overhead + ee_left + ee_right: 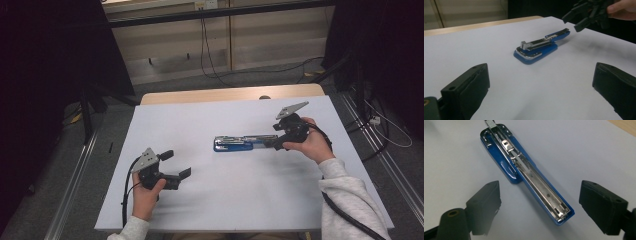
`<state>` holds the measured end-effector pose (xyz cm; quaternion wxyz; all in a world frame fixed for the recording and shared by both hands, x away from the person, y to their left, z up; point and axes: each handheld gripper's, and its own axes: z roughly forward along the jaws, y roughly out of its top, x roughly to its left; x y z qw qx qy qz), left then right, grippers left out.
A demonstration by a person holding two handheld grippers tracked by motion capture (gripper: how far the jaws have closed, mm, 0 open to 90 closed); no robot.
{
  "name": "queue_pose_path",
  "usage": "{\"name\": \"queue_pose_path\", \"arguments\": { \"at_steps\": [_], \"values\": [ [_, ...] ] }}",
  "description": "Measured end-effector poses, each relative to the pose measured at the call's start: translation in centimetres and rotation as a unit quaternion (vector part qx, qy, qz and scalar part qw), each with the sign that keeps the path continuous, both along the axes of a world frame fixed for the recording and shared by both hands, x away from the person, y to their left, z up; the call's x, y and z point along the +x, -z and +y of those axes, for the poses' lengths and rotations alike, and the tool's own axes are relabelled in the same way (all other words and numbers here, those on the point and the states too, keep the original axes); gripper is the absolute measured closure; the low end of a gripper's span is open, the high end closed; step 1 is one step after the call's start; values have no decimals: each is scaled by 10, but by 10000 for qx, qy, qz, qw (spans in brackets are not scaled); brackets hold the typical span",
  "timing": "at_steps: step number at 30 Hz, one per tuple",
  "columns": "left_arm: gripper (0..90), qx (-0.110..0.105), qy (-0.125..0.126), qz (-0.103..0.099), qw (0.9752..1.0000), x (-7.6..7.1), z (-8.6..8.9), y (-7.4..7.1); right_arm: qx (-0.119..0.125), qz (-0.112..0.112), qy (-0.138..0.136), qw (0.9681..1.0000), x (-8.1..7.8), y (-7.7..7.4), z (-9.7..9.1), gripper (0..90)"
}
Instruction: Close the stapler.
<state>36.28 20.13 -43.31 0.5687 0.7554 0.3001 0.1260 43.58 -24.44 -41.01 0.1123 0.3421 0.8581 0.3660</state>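
White tabletop [240, 195] covers most of the high view, with a wooden edge along its far side, grey floor around it and cables trailing near the back wall. Just right of the frame's centre lies a blue stapler [243, 143], swung open so that it stretches flat from left to right. At the lower left the left gripper [176, 165] sits in a hand, its jaws spread and nothing between them, well apart from the stapler. At the right the right gripper [276, 136] is held in the other hand, its tips at the stapler's right end.

From the left gripper view, the two black jaws rise at the lower left and lower right corners, wide apart over bare table. The stapler [539, 46] lies beyond them in the upper middle, and the right gripper [577, 20] hovers at the upper right over its far end, jaws parted.

Along the right gripper view, the jaws stand wide at the lower left and lower right, gripping nothing. The opened stapler [529, 170] runs from the upper left down toward the lower middle, metal channel facing up, its near end lying between the jaws without touching either pad.
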Motion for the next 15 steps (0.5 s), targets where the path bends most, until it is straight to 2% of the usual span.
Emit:
{"name": "queue_pose_path", "arguments": {
  "at_steps": [3,6,8,12,15],
  "values": [
    [11,10,-11,-56,10000,4,-6,-2,43,-50,139,9999,-4,0,-5,193],
    [16,1,-153,41,9999,11,-13,-1,116,-137,380,9991,-8,1,-11,227],
    [22,118,-215,106,9996,16,-18,0,128,-160,524,9984,-11,2,-15,258],
    [96,164,-233,183,9994,24,-24,1,-16,-170,704,9974,-17,5,-20,345],
    [215,211,-146,318,9992,30,-28,2,-21,-184,840,9963,-22,6,-25,425]
  ]
}}
